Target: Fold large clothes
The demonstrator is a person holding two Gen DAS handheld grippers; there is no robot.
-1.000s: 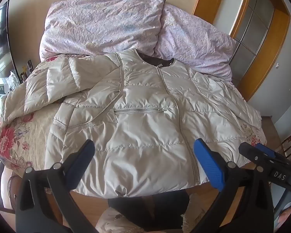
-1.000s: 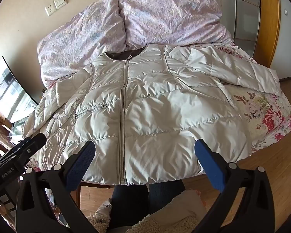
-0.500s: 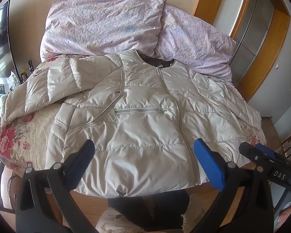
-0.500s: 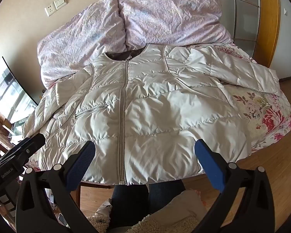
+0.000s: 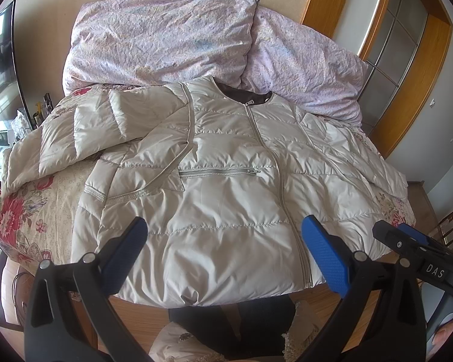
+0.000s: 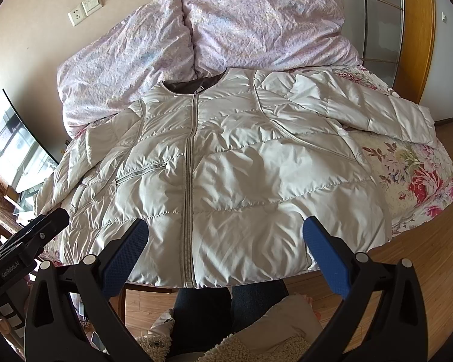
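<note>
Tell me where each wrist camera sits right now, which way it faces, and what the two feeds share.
Left wrist: above the bed's near edge, left of centre, facing the pillows; shows the puffer jacket, the left gripper with jaws wide apart, the right gripper's tip at right, and dark-trousered legs below.
Right wrist: same edge, further right, facing likewise; shows the right gripper with jaws apart, the left gripper at left, legs.
Shared: jacket, its zipper, pillows, floral bedspread.
</note>
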